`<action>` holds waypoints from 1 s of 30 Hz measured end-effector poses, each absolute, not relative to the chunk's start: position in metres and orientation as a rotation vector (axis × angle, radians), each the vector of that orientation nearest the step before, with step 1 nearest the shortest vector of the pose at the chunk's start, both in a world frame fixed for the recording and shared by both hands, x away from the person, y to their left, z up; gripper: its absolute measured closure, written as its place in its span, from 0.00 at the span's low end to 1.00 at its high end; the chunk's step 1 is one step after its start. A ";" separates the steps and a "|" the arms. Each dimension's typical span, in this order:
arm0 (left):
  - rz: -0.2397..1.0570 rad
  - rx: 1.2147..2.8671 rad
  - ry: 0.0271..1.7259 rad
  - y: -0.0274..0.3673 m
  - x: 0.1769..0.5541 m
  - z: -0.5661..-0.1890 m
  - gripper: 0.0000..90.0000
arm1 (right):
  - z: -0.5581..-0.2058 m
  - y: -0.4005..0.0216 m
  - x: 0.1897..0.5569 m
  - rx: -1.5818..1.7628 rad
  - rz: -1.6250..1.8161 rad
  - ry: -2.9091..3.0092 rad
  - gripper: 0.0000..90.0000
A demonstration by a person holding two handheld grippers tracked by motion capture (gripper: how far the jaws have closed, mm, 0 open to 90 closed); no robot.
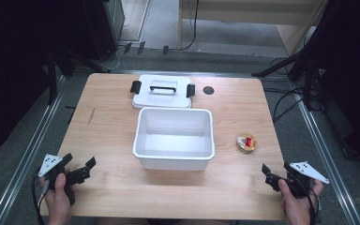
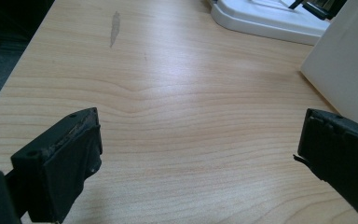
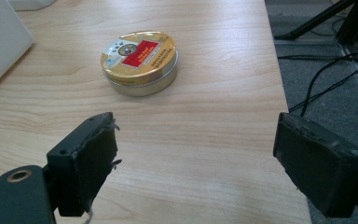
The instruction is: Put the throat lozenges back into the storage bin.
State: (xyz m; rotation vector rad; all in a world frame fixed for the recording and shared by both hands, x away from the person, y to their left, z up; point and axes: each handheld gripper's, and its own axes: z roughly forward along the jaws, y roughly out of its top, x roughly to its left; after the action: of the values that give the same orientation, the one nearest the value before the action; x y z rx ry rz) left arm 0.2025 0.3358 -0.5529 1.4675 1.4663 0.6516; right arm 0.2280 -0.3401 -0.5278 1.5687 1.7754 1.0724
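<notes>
A round gold tin (image 3: 140, 63) with a red label sits untouched on the table (image 1: 108, 136), to the right of the open white bin (image 1: 174, 138). The right gripper (image 3: 196, 163), fingers apart and empty, points toward it. The left gripper (image 1: 77, 169) waits at the bin's left, fingers likewise apart. Nothing looks packed yet; the lid (image 1: 161, 92) lies behind the bin.

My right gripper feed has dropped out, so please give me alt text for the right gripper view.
A round gold tin with a red label lies flat on the wooden table, just ahead of the right gripper and slightly to the left of it. The gripper's black jaws stand open with nothing between them. A white bin's wall shows at the left edge.
</notes>
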 end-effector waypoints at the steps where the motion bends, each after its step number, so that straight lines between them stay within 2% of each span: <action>1: 0.652 1.467 1.467 0.336 0.203 -0.553 0.00 | -0.526 -0.339 0.229 1.574 1.070 1.778 0.15; 5: 0.655 1.471 1.465 0.335 0.203 -0.553 0.00 | -0.517 -0.334 0.235 1.577 1.027 1.817 0.14; 7: 0.654 1.469 1.463 0.335 0.203 -0.553 0.00 | -0.511 -0.332 0.241 1.604 1.012 1.884 0.04; 11: 0.650 1.469 1.463 0.336 0.203 -0.553 0.00 | -0.505 -0.326 0.251 1.644 0.915 2.016 0.01; 30: 0.637 1.476 1.463 0.336 0.204 -0.553 0.00 | -0.484 -0.289 0.307 1.755 0.453 2.321 0.00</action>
State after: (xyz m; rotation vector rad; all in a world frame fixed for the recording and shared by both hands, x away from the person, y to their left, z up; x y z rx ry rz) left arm 0.2036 0.3364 -0.5531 1.4765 1.4628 0.6368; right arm 0.3066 -0.2888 -0.4844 1.7550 2.3210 0.4534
